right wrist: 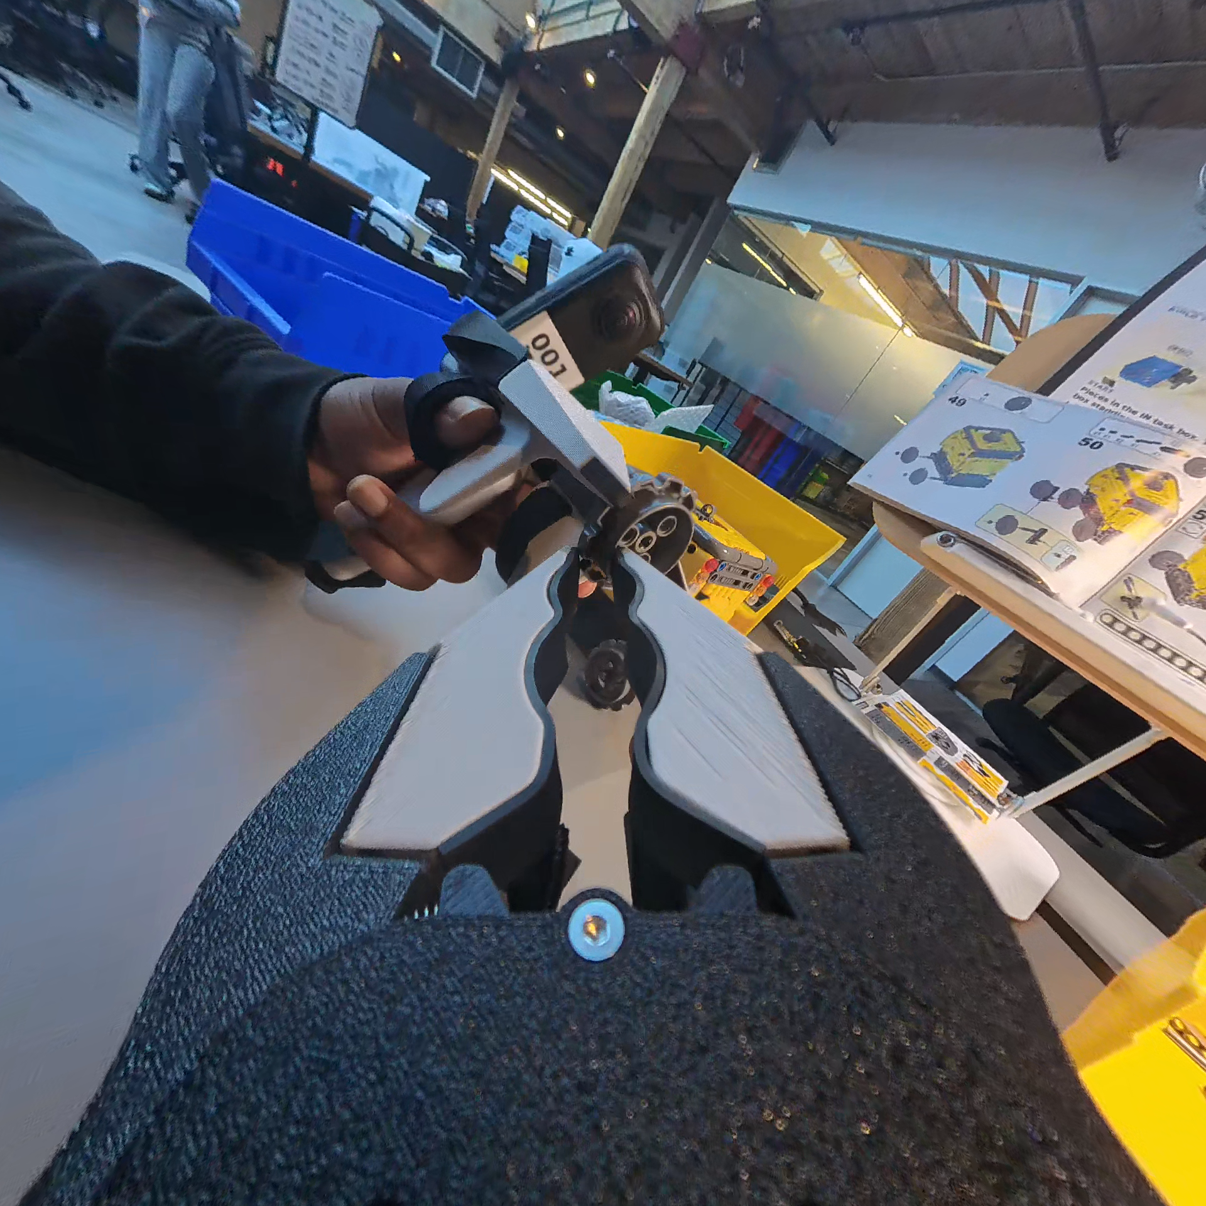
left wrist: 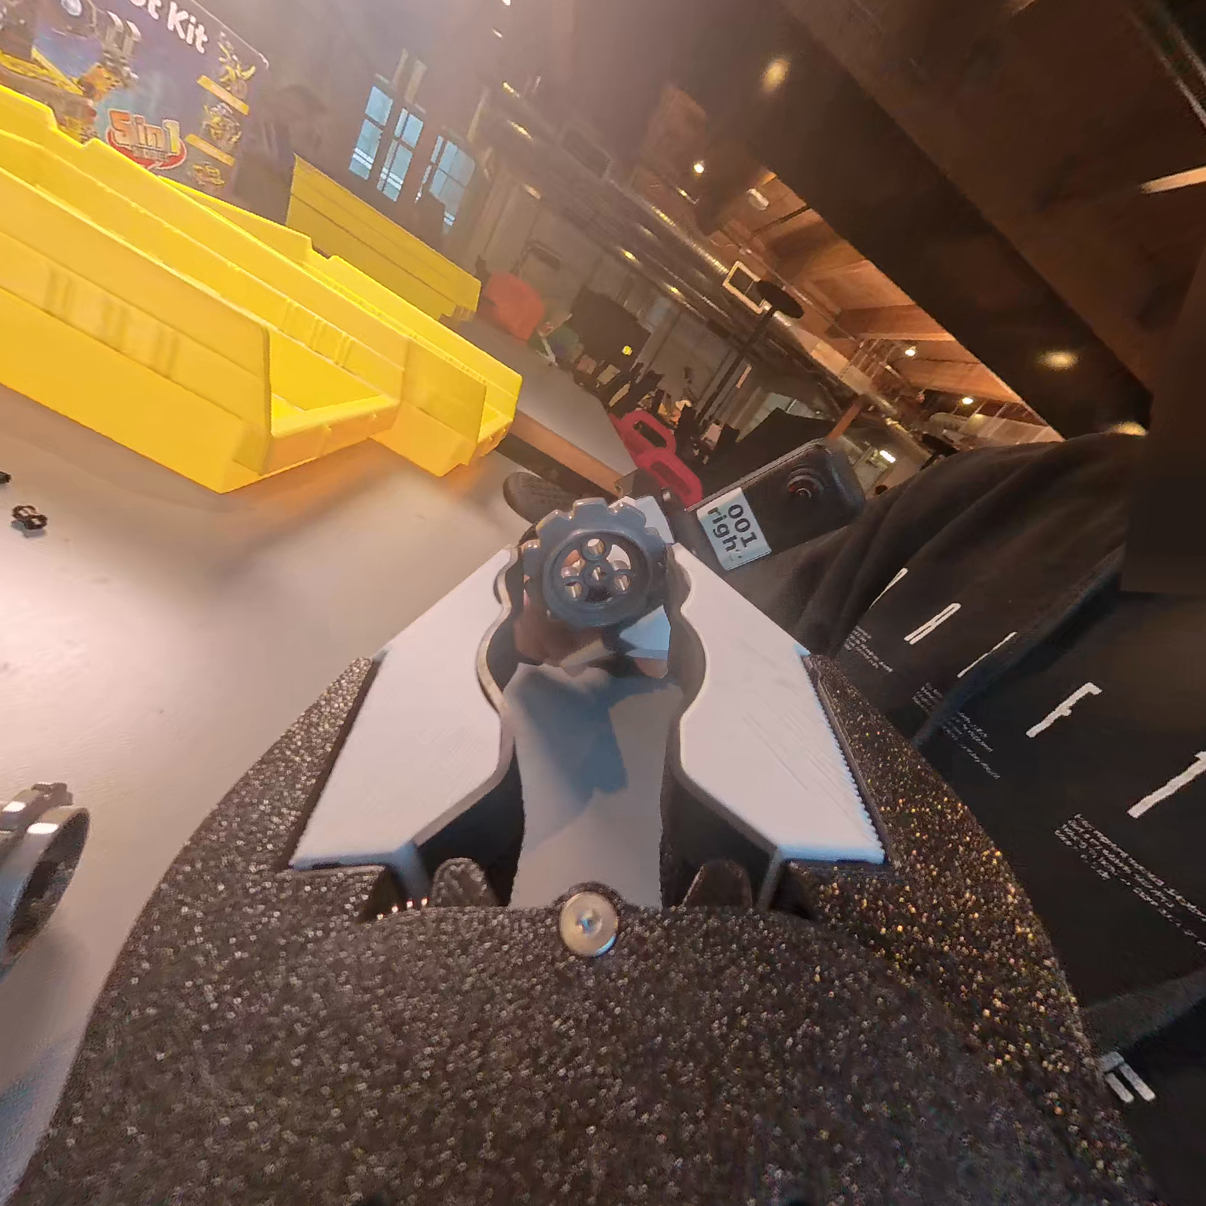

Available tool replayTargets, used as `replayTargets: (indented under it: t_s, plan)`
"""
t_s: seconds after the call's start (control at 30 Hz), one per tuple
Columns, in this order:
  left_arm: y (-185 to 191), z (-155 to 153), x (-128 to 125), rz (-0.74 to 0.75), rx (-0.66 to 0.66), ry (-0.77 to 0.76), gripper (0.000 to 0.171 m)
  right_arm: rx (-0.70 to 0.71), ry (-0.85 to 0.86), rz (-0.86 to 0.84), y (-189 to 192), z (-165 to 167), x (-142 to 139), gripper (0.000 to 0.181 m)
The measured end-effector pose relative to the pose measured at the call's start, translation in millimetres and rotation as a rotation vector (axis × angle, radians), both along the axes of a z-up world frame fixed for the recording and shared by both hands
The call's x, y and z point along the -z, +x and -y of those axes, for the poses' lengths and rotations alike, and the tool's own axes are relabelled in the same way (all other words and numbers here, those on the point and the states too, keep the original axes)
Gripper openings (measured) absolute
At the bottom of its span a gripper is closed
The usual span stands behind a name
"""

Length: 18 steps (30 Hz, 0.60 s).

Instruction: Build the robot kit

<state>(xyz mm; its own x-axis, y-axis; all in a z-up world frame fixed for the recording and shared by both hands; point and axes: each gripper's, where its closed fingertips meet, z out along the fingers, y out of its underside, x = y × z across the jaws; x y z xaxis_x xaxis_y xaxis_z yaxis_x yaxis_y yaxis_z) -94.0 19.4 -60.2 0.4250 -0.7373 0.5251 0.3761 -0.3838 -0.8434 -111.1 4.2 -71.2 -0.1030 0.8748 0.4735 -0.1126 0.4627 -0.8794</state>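
Observation:
My left gripper [left wrist: 595,569] is shut on a dark grey toothed wheel hub [left wrist: 590,603] and holds it above the grey table [left wrist: 163,639]. The same hub [right wrist: 656,532] shows in the right wrist view, held by the left gripper [right wrist: 610,506] in a person's hand [right wrist: 385,470]. My right gripper [right wrist: 597,566] is nearly closed on a small black peg [right wrist: 592,573], with its tips right against the hub's side. The right gripper's body [left wrist: 776,515] shows just behind the hub in the left wrist view. A black toothed wheel [right wrist: 607,675] lies on the table below.
Yellow bins [left wrist: 261,365] and a kit box [left wrist: 130,98] stand at the left. Small black parts [left wrist: 29,519] and a tyre [left wrist: 32,855] lie on the table. A blue bin [right wrist: 313,293], a yellow bin [right wrist: 776,515] with a yellow model [right wrist: 737,568], and a booklet [right wrist: 1044,483] on a stand surround the work area. Less than 4 cm separates the two grippers' tips.

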Motion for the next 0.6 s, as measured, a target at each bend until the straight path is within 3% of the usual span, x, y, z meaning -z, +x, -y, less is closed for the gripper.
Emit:
replayTargets:
  t_s: [0.33, 0.6]
  plan:
    - [-4.9, -5.8, 9.8, -0.052, -0.047, -0.029, 0.04, 0.015, 0.017, 0.058, -3.0, -5.1, 11.6, 0.009]
    - [-0.6, 0.6, 0.4, -0.004, -0.009, 0.008, 0.042, -0.028, -0.031, 0.005, 1.9, -0.7, 1.0, 0.008]
